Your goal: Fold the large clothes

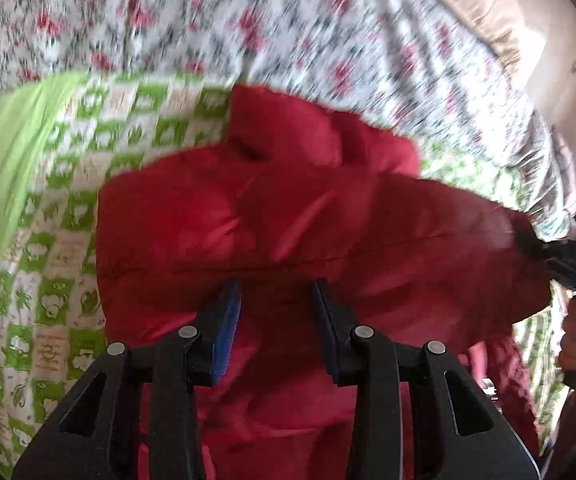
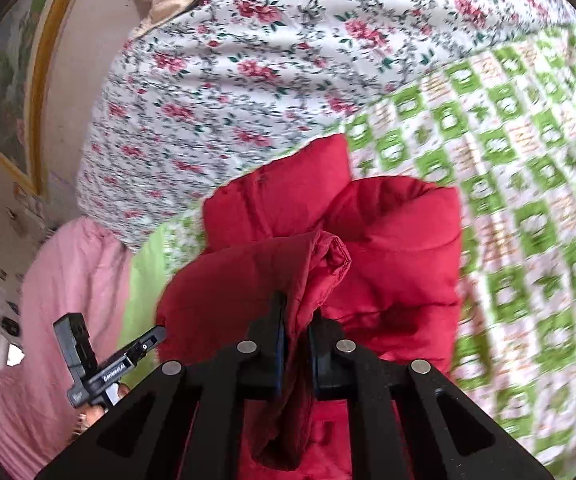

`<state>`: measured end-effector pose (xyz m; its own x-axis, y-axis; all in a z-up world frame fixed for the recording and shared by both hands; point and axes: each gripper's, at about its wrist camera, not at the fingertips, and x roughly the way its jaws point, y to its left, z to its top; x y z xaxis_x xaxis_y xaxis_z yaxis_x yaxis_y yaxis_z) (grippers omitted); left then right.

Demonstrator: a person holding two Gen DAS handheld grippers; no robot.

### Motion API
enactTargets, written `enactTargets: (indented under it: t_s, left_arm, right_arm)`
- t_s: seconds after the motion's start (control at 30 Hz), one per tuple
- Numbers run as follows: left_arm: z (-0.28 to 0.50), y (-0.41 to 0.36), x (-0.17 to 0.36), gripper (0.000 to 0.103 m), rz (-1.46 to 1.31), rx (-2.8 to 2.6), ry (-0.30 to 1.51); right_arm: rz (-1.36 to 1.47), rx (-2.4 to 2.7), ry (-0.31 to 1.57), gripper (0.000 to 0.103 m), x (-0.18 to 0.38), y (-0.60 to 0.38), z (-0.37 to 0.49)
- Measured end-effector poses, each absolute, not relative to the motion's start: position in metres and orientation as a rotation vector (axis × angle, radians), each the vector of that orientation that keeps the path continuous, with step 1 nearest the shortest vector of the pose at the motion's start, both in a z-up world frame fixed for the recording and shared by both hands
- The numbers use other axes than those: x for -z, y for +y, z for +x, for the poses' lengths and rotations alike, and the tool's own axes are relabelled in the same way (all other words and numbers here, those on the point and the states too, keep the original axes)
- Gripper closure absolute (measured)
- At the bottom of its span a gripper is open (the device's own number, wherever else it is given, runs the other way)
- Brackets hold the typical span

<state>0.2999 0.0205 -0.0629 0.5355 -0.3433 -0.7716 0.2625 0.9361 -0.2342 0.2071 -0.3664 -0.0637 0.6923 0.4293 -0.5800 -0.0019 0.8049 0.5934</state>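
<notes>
gripping puffy quilted red jacket (image 2: 388,248), right tongs (image 2: 296,320)

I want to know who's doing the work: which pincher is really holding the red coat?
The right gripper: its jaws pinch a fold of the red coat. The left gripper hangs open above it, gripping nothing.

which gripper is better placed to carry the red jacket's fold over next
Right, probably. The right gripper is shut on a raised edge of the red jacket; the left gripper is open above the fabric, gripping nothing.
</notes>
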Motion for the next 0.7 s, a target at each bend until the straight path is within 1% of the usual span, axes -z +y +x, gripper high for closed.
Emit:
enactTargets:
  t_s: [0.07, 0.17, 0.23, 0.27, 0.3, 0.4, 0.5, 0.6, 0.7]
  left_arm:
    - [0.299, 0.018, 0.075, 0.069, -0.080, 0.365, 0.949]
    - [0.293, 0.008, 0.079, 0.069, -0.030, 0.350, 0.933]
    - [0.291, 0.005, 0.080, 0.069, -0.020, 0.344, 0.937]
    - [0.291, 0.006, 0.082, 0.069, -0.021, 0.345, 0.941]
    - [0.292, 0.006, 0.083, 0.069, -0.023, 0.348, 0.944]
    - [0.292, 0.009, 0.084, 0.069, -0.029, 0.364, 0.948]
    - [0.293, 0.009, 0.084, 0.069, -0.036, 0.371, 0.950]
    - [0.293, 0.006, 0.085, 0.069, -0.028, 0.365, 0.953]
    - [0.292, 0.004, 0.085, 0.069, -0.019, 0.366, 0.956]
  right_arm:
    - [0.553, -0.206, 0.797, 0.095, 0.075, -0.367, 0.212]
    - [0.521, -0.163, 0.840, 0.094, 0.101, -0.366, 0.220]
    - [0.517, -0.139, 0.847, 0.086, 0.113, -0.367, 0.222]
    - [0.518, -0.122, 0.851, 0.072, 0.116, -0.369, 0.222]
    - [0.520, -0.114, 0.849, 0.068, 0.116, -0.371, 0.221]
    - [0.512, -0.101, 0.832, 0.067, 0.107, -0.375, 0.212]
    - [0.431, -0.055, 0.757, 0.067, 0.078, -0.367, 0.193]
    - [0.405, -0.098, 0.693, 0.067, 0.061, -0.347, 0.183]
    - [0.362, -0.174, 0.765, 0.069, 0.075, -0.313, 0.194]
